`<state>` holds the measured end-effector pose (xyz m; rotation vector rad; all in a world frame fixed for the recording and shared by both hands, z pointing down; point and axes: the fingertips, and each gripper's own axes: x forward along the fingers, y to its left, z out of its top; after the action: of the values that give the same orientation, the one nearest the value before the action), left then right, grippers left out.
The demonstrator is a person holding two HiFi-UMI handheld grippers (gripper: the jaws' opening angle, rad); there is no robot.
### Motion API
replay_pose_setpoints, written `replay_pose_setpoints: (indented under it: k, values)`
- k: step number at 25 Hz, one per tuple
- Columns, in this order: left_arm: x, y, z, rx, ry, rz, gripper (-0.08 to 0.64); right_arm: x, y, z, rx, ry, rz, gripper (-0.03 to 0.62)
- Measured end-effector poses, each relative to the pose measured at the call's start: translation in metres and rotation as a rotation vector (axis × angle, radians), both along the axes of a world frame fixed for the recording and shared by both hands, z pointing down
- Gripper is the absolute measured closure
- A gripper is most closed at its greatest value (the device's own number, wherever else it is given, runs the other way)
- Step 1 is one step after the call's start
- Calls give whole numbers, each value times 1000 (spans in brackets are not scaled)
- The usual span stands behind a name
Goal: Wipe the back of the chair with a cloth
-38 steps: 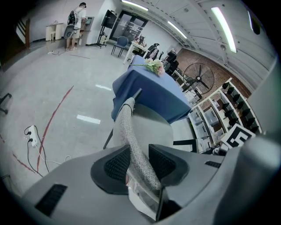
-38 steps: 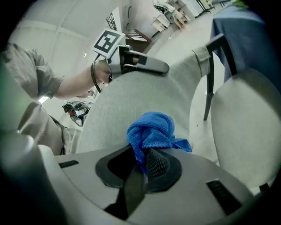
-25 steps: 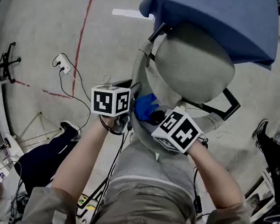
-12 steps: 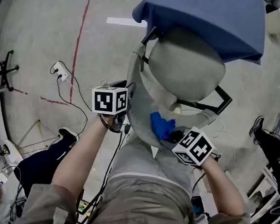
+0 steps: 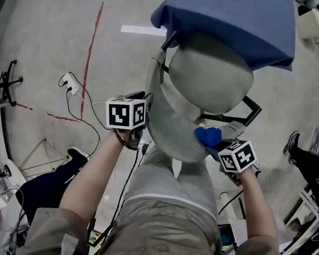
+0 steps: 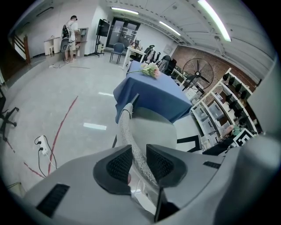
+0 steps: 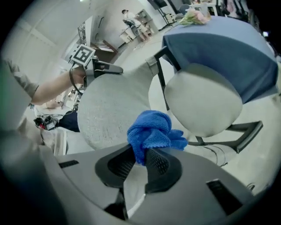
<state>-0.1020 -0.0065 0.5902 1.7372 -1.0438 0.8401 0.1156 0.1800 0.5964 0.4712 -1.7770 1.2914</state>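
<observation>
**Head view.** Looks steeply down on a grey office chair: chair back point(image 5: 170, 131) nearest the person, rounded seat point(image 5: 210, 78) beyond it, pushed toward a blue-draped table point(image 5: 233, 18). Shows the left gripper point(image 5: 144, 107) at the back's left edge. Shows the right gripper point(image 5: 214, 144) at the back's right end, carrying a bunched blue cloth point(image 5: 207, 136). Cannot tell here whether cloth and back touch.

**Left gripper view.** Looks along the left gripper point(image 6: 139, 163), jaws just now closing in, with the mesh-textured edge of the chair back point(image 6: 127, 132) between them. Appears clamped, one pad on each face of that edge. Judged a sound hold for steadying a chair likely to swivel or roll.

**Right gripper view.** Shows the right gripper point(image 7: 140, 161) clenched on a lower fold of the blue cloth point(image 7: 151, 132), the rest bulging free above the pads, in front of the chair back point(image 7: 107, 114). Judged soft, light and floppy; likely to drag on the fabric rather than slide. Best pinched deep in the wad, as here, leaving a cushion of cloth ahead of the pads to meet the back.
</observation>
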Motion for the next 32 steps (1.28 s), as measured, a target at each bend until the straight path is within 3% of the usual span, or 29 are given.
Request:
replay_pose_setpoints:
  k: [8, 15, 20, 32]
  values:
    - [-1, 14, -21, 17, 1, 9, 472, -97, -12, -58, 89, -203, -59, 523]
    - [0, 36, -55, 31, 41, 23, 486, -144, -54, -110, 200, -377, 38, 522]
    - [1, 28, -102, 164, 56, 39, 494, -133, -101, -160, 365, -410, 128, 522]
    - [22, -36, -253, 521, 62, 117, 514, -92, -185, -316, 811, -443, 192, 522]
